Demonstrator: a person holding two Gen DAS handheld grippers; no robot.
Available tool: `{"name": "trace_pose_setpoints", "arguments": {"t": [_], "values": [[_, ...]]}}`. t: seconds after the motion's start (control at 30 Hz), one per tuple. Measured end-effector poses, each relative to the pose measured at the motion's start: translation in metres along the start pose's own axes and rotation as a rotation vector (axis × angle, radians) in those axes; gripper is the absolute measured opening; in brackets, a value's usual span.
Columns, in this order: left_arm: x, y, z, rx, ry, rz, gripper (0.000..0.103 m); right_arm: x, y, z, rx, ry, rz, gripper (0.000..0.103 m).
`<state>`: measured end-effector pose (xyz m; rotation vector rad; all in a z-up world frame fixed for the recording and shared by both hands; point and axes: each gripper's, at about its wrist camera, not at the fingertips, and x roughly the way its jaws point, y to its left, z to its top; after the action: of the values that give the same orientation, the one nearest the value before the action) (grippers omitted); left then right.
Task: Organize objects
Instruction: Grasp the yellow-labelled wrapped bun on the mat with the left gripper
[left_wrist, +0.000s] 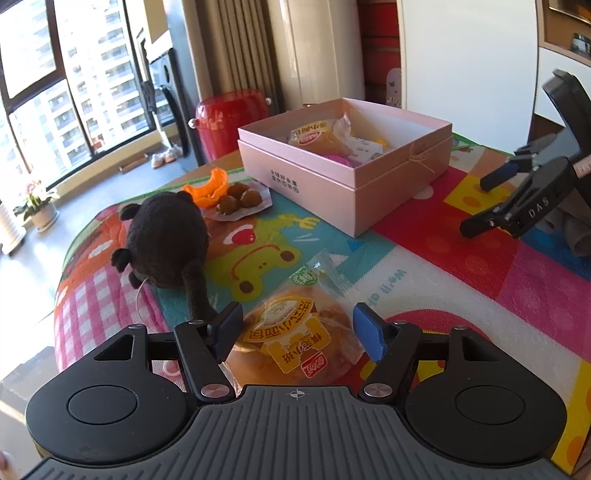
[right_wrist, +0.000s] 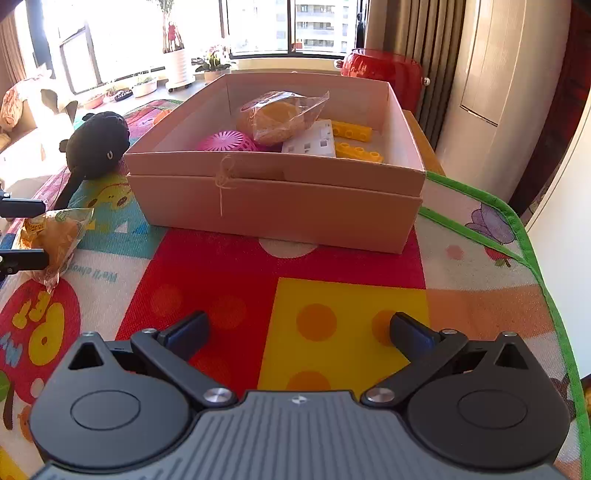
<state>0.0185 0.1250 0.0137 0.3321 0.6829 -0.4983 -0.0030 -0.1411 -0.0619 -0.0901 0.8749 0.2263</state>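
Observation:
A wrapped bread bun (left_wrist: 295, 332) lies on the colourful mat near the table's front edge. My left gripper (left_wrist: 299, 330) is open, its blue pads on either side of the bun and not pressing it. The right wrist view shows the same bun (right_wrist: 51, 236) at the far left, between the left gripper's two fingertips (right_wrist: 22, 208). A pink box (left_wrist: 354, 173) stands open further back, holding a second wrapped bun (right_wrist: 280, 114), a pink basket (right_wrist: 225, 142), a white block (right_wrist: 314, 142) and yellow bricks (right_wrist: 351, 131). My right gripper (right_wrist: 299, 332) hovers open over the mat, with nothing between its fingers.
A black plush toy (left_wrist: 166, 240) lies left of the bun, its tail close to my left finger. Behind it sits a plate of brown balls (left_wrist: 240, 199) with an orange piece (left_wrist: 207, 188). A red stool (left_wrist: 232, 118) stands beyond the table. The mat's green edge (right_wrist: 535, 258) marks the table's right side.

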Motion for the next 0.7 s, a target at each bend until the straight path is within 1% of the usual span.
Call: {"name": "trace_pose_setpoints", "arguments": {"t": [0.17,0.27,0.33,0.4,0.43,0.47,0.53,0.63,0.7], "values": [[0.001,0.0,-0.003,-0.046,-0.015,0.016,0.074,-0.001,0.003,-0.003,0.013,-0.014,-0.019,0.103],[-0.001,0.001,-0.001,-0.113,0.0,0.041,0.074,-0.001,0.003,-0.002,0.02,-0.009,-0.025,0.103],[-0.006,0.005,0.002,-0.176,0.012,0.047,0.068,-0.001,0.003,-0.002,0.022,-0.011,-0.027,0.103],[-0.015,0.012,0.0,-0.227,-0.022,0.025,0.065,-0.002,0.003,-0.004,0.023,-0.02,-0.028,0.103],[-0.02,0.014,-0.001,-0.218,-0.04,0.024,0.065,-0.002,0.003,-0.005,0.022,-0.026,-0.028,0.103],[-0.023,0.013,-0.003,-0.183,-0.045,0.031,0.065,-0.003,0.003,-0.006,0.022,-0.031,-0.028,0.103],[-0.026,0.01,-0.008,-0.105,-0.026,0.034,0.066,-0.003,0.003,-0.008,0.021,-0.039,-0.028,0.103],[-0.029,0.006,-0.019,-0.01,-0.011,0.01,0.067,-0.004,0.003,-0.009,0.021,-0.052,-0.027,0.103],[-0.027,-0.001,-0.025,0.072,-0.005,0.035,0.067,-0.004,0.003,-0.011,0.02,-0.062,-0.026,0.103]]}}
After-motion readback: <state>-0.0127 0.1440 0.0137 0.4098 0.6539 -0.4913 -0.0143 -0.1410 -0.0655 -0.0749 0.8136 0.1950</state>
